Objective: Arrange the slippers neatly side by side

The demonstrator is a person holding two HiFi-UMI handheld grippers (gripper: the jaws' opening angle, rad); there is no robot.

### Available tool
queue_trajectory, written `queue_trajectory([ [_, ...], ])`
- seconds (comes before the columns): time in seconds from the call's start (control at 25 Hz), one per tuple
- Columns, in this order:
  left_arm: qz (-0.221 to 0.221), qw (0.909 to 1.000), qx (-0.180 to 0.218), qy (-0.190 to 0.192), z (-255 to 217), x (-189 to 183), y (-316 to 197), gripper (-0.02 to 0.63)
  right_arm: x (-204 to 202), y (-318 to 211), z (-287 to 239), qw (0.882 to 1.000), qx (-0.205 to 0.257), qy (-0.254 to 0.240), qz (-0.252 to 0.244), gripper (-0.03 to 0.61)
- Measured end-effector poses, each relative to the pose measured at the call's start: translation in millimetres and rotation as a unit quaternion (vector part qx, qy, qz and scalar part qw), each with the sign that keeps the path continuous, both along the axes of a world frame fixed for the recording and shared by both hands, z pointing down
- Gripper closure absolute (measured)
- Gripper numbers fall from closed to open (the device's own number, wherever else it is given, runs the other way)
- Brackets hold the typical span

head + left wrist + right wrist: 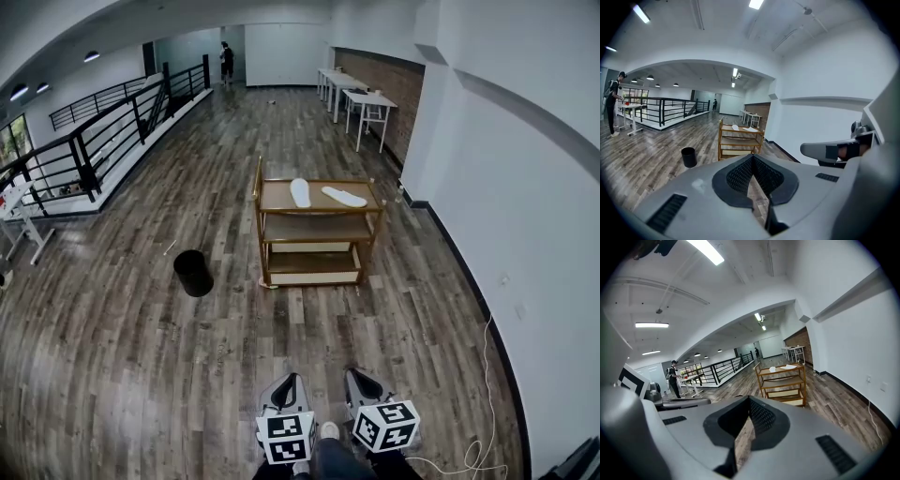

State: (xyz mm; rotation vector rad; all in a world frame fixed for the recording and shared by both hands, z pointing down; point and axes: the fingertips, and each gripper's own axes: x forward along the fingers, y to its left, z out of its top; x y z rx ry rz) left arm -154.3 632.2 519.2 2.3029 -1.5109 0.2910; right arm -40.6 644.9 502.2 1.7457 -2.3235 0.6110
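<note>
Two white slippers lie on the top shelf of a wooden cart (269,200) some way ahead of me. The left slipper (300,192) points away from me, and the right slipper (344,196) lies askew, a gap apart from it. Both grippers hang low near my feet, far short of the cart. My left gripper (289,378) is shut with nothing in it, and so is my right gripper (359,375). The left gripper view shows the cart (739,140) beyond the closed left gripper (751,157). In the right gripper view the slippers (780,367) sit far past the closed right gripper (749,399).
A black bin (193,272) stands on the wooden floor left of the cart. A white wall (506,206) runs along the right, with a cable (485,375) at its foot. Black railing (112,131) borders the left. White tables (361,103) stand at the back. A person (613,101) stands far left.
</note>
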Motion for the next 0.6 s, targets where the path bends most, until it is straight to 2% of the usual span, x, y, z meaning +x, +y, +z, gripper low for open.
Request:
queue_trajectory([
  [0.6, -0.021, 0.9997, -0.002, -0.009, -5.6, 65.5, -101.4, 0.613, 64.1, -111.5, -7.1, 0.999, 0.002, -0.002, -0.036, 0.580],
])
